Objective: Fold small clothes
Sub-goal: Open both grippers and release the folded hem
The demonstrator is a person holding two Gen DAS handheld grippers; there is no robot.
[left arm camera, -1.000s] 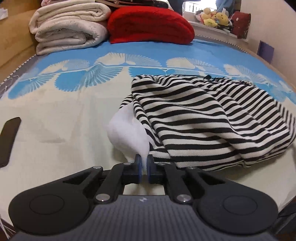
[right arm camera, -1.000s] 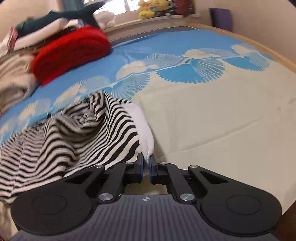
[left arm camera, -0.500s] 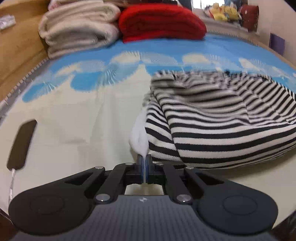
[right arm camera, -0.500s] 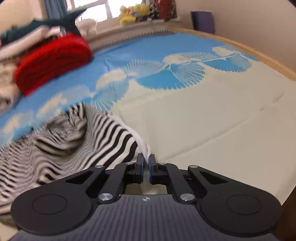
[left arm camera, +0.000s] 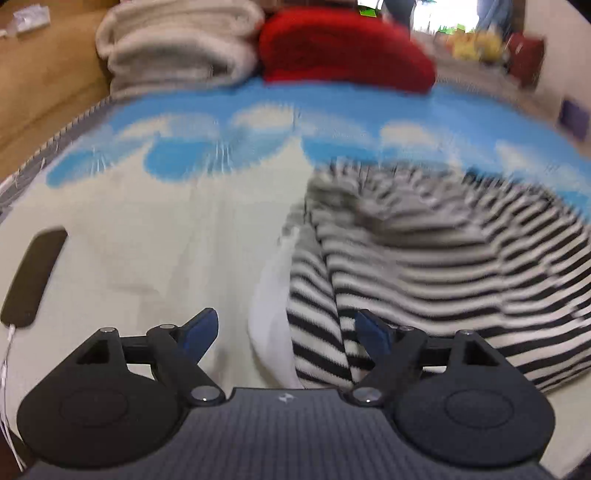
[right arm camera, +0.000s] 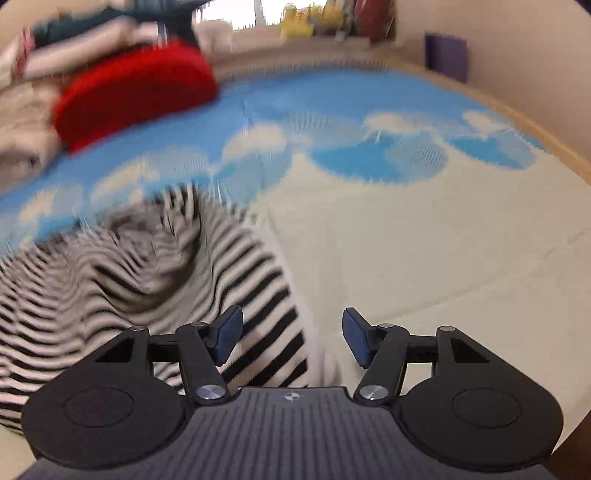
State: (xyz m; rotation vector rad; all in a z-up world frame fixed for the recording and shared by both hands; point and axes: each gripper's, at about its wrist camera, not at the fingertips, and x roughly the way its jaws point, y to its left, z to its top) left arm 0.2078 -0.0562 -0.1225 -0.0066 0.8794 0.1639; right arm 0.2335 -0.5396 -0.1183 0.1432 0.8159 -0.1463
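Between our left gripper (left arm camera: 286,336) fingers, spread wide, sits a white-edged corner of the striped garment (left arm camera: 424,273); nothing pinched, cloth just lies in the gap. Right gripper (right arm camera: 291,339) is the same: fingers wide apart, striped edge with its white trim running between them, no grip on it. Garment (right arm camera: 122,273) lies bunched on the bedspread (left arm camera: 147,258), on the cream part, far edge reaching the blue pattern. It sits to the right in the left wrist view and to the left in the right wrist view, so we have it between both tools. Dark flat object (left arm camera: 33,275) with a white cable lies on the cover at far left, well apart from the garment. Further back: folded beige blankets (left arm camera: 177,48) beside a red blanket (left arm camera: 343,51). Beyond those, yellow plush toys (right arm camera: 314,18) at the window, heavily blurred.
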